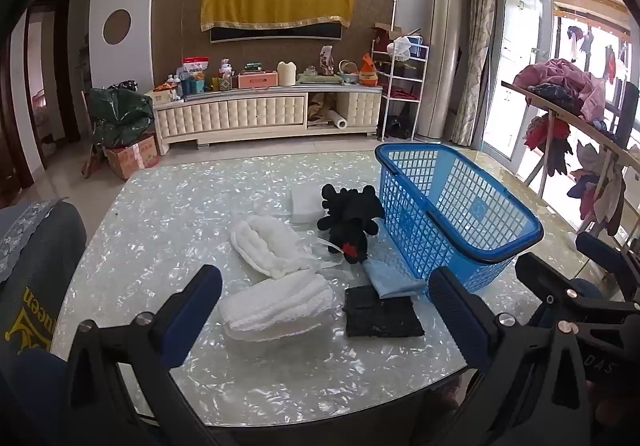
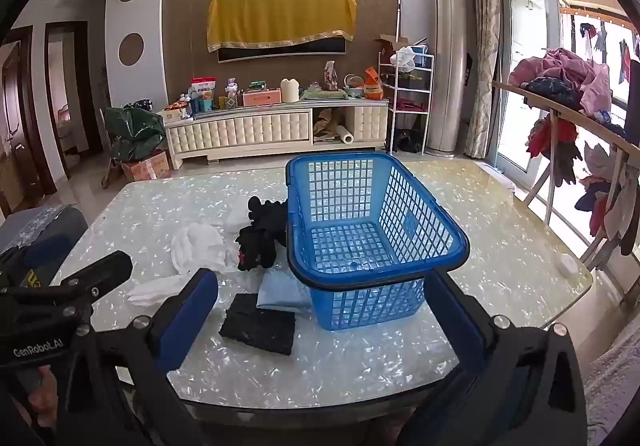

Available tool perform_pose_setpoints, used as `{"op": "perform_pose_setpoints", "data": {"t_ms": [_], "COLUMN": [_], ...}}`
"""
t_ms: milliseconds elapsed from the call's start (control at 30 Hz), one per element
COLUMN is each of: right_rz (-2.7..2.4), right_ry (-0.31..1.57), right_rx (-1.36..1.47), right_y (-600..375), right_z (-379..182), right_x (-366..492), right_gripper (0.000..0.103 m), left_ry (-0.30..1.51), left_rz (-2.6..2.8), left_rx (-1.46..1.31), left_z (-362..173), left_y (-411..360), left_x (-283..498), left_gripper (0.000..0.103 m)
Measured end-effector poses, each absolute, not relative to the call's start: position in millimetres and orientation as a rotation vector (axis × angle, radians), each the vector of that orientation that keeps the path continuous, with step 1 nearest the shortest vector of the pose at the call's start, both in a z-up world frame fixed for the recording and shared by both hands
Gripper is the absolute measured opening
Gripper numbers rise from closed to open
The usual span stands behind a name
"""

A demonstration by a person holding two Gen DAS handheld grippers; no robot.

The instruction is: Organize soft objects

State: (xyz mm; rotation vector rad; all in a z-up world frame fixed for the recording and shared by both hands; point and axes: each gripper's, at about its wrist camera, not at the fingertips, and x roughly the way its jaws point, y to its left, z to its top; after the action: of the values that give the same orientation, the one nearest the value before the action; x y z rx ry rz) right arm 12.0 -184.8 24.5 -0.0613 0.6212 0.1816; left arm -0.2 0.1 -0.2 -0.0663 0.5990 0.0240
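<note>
One blue basket stands on the pearly counter with nothing inside it. Just left of it lie the soft things: a black plush toy, two white folded towels, a pale blue cloth touching the basket's foot, and a dark square cloth. Both grippers hover above the counter's near edge, left gripper and right gripper spread wide apart, holding nothing.
</note>
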Motion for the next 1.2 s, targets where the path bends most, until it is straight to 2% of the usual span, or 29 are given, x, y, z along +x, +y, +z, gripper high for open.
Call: {"op": "perform_pose_setpoints", "data": {"t_ms": [1200], "right_rz": [0.182], "right_ry": [0.625], "right_rx": [-0.063], "right_y": [-186.0], "right_z": [21.3], "right_x": [10.6], "right_gripper": [0.103], "left_ry": [0.608], "left_rz": [0.011], "left_rx": [-0.066], "left_z": [-2.9], "left_y": [-6.6], "left_x": [-2.3], "left_gripper": [0.103]}}
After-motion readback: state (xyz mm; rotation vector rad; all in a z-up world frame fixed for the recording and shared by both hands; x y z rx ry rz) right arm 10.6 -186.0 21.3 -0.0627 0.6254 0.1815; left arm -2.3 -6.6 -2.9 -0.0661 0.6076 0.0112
